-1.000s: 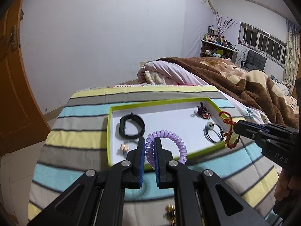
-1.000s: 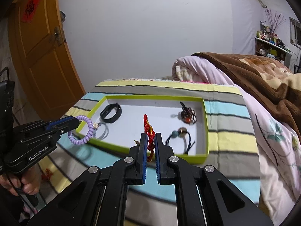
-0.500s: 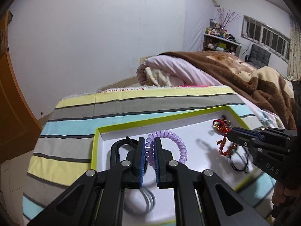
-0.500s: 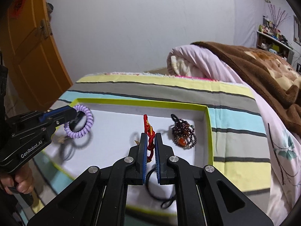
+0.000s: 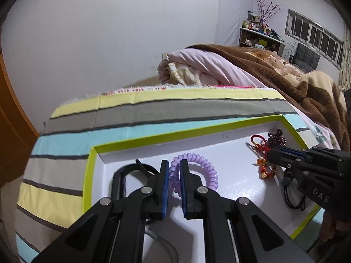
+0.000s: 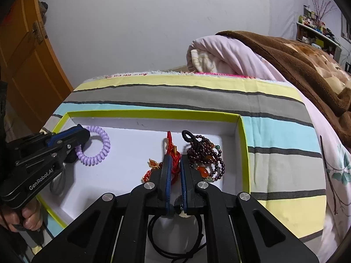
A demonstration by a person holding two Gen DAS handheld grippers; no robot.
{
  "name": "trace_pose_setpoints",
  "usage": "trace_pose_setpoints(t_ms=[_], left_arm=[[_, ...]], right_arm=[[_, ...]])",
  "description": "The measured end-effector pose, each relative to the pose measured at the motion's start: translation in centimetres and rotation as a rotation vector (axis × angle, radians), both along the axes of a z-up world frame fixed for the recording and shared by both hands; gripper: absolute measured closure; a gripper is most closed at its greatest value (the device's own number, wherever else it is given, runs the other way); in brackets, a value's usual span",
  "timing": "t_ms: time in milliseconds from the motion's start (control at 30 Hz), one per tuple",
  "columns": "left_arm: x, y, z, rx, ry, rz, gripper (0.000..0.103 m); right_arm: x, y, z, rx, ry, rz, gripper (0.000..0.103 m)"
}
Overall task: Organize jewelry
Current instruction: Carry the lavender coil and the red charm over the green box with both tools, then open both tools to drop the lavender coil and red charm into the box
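Striped bedding carries my green-rimmed tray [image 6: 153, 114]; low in the frame my left gripper [image 5: 174, 175] pinches the purple coil band [image 5: 206, 168], my right gripper [image 6: 174, 168] the red knotted cord [image 6: 172, 151]; both hang over the tray floor, so I judge release straight down; beyond, a garnet bead string [image 6: 206, 151] lies inside.

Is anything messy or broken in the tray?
Nothing looks broken or spilled. The purple spiral hair tie and red knotted charm are each pinched between fingers over the white tray, not lying flat yet.
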State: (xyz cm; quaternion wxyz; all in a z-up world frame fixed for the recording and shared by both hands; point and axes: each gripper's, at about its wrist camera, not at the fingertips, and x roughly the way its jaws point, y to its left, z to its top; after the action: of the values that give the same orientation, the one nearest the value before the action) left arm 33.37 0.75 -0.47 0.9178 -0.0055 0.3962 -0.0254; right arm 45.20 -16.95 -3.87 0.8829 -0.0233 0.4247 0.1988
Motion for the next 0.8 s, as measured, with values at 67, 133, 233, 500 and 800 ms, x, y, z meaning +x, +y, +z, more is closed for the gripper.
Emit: trace_pose_setpoints(t_ms=[67,133,233,500,800], left_arm=[[-0.2,0.0,0.1,0.000,0.001,0.001,0.092],[-0.4,0.0,0.3,-0.003,0.001,0.002,0.091],[-1.1,0.3,0.9,-0.021,-0.011,0.007,0.081],[-4.1,0.4,3.2,-0.014,-0.052,0.014,0.080],[-9.7,0.5,5.3,-0.030,-0.115,0.016,0.080]], right_arm=[[-0.1,-0.1,0.1,0.000,-0.004,-0.001,0.091],[-0.4,-0.1,0.2,-0.003,-0.010,0.004,0.086],[-1.1,-0.1,0.7,-0.006,-0.028,0.007,0.086],[-4.5,-0.8,2.7,0.011,-0.068,0.010,0.086],[-10.7,-1.8,4.7,0.044,-0.114,0.021,0.085]])
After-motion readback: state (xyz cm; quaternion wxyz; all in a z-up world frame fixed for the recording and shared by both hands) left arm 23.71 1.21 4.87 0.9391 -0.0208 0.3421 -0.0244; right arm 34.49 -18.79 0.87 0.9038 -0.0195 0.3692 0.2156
